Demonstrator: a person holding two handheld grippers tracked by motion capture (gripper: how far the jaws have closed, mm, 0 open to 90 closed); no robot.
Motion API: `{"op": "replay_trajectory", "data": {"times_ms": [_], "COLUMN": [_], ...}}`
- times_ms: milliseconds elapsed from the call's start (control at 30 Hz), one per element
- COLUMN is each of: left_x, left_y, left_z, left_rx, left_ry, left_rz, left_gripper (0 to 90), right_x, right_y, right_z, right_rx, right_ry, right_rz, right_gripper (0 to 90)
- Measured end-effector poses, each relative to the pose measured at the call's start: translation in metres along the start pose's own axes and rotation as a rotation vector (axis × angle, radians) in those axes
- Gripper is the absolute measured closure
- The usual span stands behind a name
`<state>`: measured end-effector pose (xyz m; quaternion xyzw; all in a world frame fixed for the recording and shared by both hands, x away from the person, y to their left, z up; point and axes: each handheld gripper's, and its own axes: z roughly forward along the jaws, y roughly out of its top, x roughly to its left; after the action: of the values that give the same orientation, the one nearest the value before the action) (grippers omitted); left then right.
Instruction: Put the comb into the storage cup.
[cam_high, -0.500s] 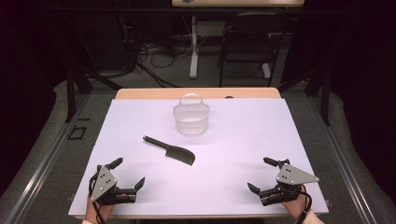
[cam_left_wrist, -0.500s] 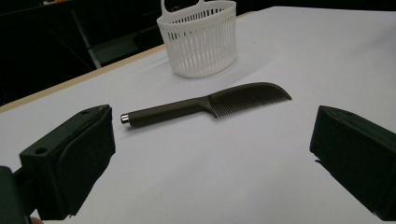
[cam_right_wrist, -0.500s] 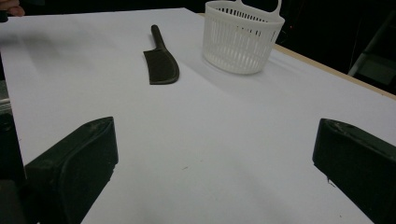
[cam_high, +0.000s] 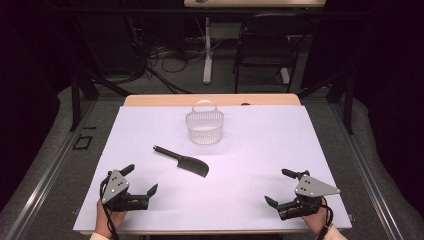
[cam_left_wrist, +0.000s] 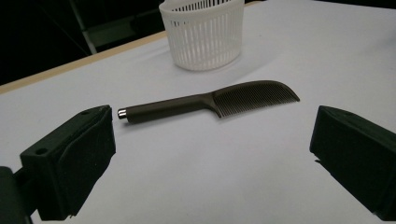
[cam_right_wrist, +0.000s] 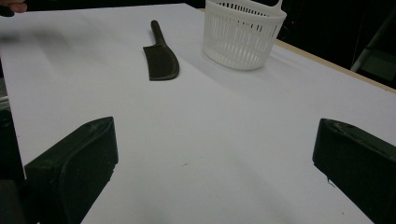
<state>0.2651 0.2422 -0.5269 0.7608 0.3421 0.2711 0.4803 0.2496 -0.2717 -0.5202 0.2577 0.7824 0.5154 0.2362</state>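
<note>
Lying flat btwn both gaping hand-held grippers: dark fine-toothed plastic comb (cam_high: 181, 161), near slatted white basket (cam_high: 204, 127).

- Left gripper (cam_high: 141, 184) sits low at the near left of the table, held by the left hand (cam_high: 106, 219), jaws spread wide with nothing between them.
- Right gripper (cam_high: 278, 187) sits at the near right, held by the right hand (cam_high: 316, 220), jaws likewise wide apart and bare.
- Both point inward and forward.
</note>
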Motion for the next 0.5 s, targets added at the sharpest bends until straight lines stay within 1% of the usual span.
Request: {"op": "replay_trajectory", "data": {"times_ms": [100,267,333,400,433,500], "left_x": [0.002,0.007,0.009,0.012,0.013,0.015], "left_y": [0.003,0.006,0.007,0.008,0.008,0.008], "left_z": [0.004,0.012,0.015,0.018,0.02,0.024], "left_rx": [0.008,0.035,0.045,0.054,0.058,0.07], "left_ry": [0.008,0.028,0.046,0.068,0.069,0.076], "left_rz": [0.002,0.003,0.006,0.0,-0.008,-0.005], "left_gripper": [0.2,0.2,0.1,0.2,0.2,0.2], "right_x": [0.0,0.0,0.0,0.0,0.001,0.001], "right_y": [0.0,0.0,0.0,0.0,0.0,0.0], "right_z": [0.0,0.0,0.001,0.002,0.003,0.003], "right_rx": [0.007,0.011,0.016,0.022,0.024,0.024], "right_ry": [0.001,-0.002,-0.002,-0.005,-0.005,-0.003], "right_rz": [-0.005,-0.006,-0.005,-0.005,-0.003,-0.004], "right_gripper": [0.0,0.0,0.0,0.0,0.0,0.0]}}
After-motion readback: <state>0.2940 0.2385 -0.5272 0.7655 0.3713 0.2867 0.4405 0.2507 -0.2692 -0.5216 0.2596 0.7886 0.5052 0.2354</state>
